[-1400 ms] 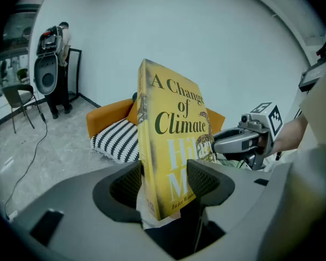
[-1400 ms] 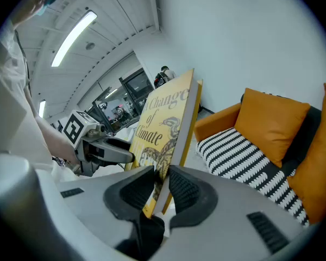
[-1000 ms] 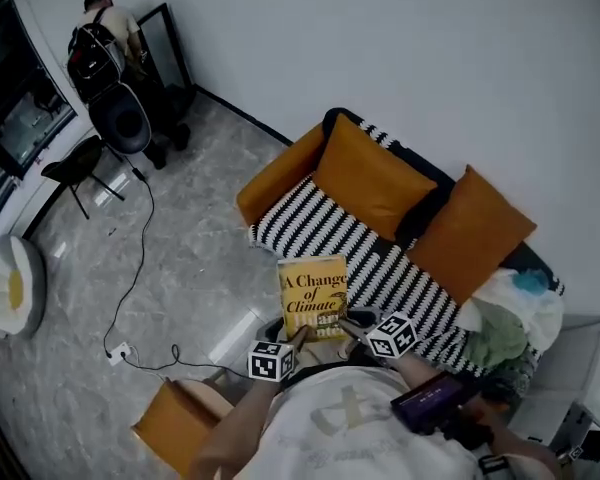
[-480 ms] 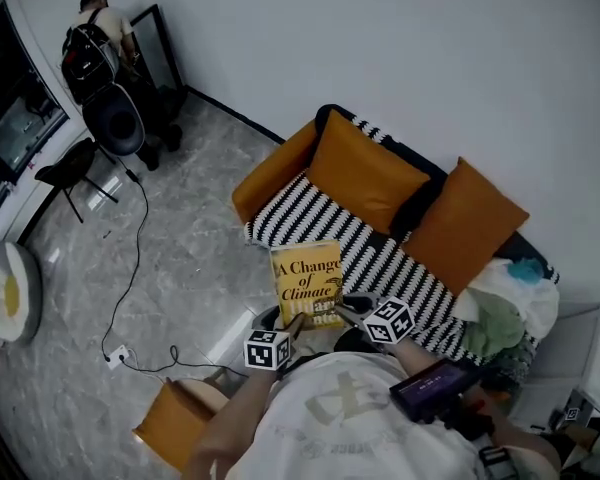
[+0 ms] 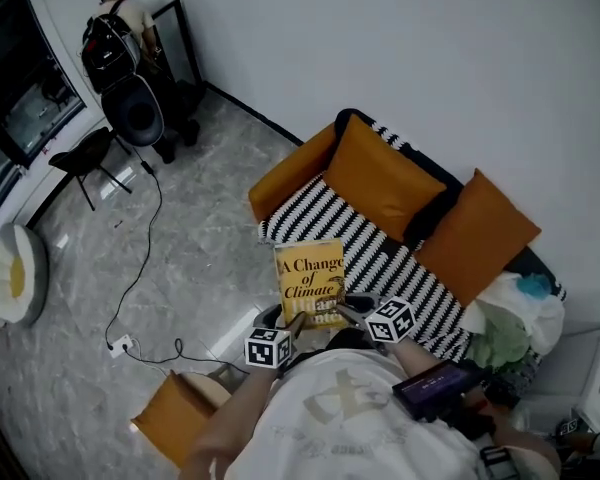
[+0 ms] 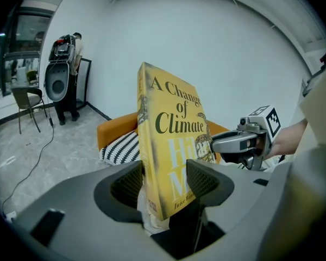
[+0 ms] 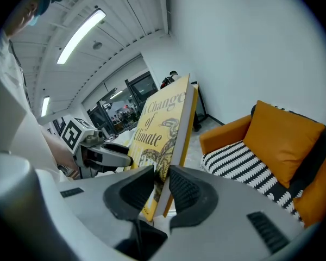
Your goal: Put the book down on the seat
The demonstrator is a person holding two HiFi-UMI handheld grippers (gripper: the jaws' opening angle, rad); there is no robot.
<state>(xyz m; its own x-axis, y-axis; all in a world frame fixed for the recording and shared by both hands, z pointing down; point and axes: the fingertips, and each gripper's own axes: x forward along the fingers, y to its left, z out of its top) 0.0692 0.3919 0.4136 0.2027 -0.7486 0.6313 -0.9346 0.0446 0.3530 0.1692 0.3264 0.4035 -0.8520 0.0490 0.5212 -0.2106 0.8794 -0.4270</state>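
A yellow book (image 5: 312,280) titled "A Change of Climate" is held upright in the air, just in front of the sofa's black-and-white striped seat (image 5: 365,253). My left gripper (image 5: 298,322) is shut on the book's lower corner by the spine, and the left gripper view shows the book (image 6: 171,145) standing between the jaws (image 6: 163,181). My right gripper (image 5: 346,314) is shut on the book's lower edge from the other side. In the right gripper view the book (image 7: 165,124) is pinched between the jaws (image 7: 162,186), with the seat (image 7: 244,159) beyond.
Two orange cushions (image 5: 380,178) (image 5: 477,236) lean on the sofa back, and a heap of clothes (image 5: 510,318) lies at its right end. An orange stool (image 5: 175,418) stands near my left side. A cable (image 5: 145,258) crosses the floor. A person (image 5: 120,28) stands far back left.
The book stays clamped in both grippers at about the same spot before the sofa. The head view has swung slightly, so the room sits a little differently in frame.
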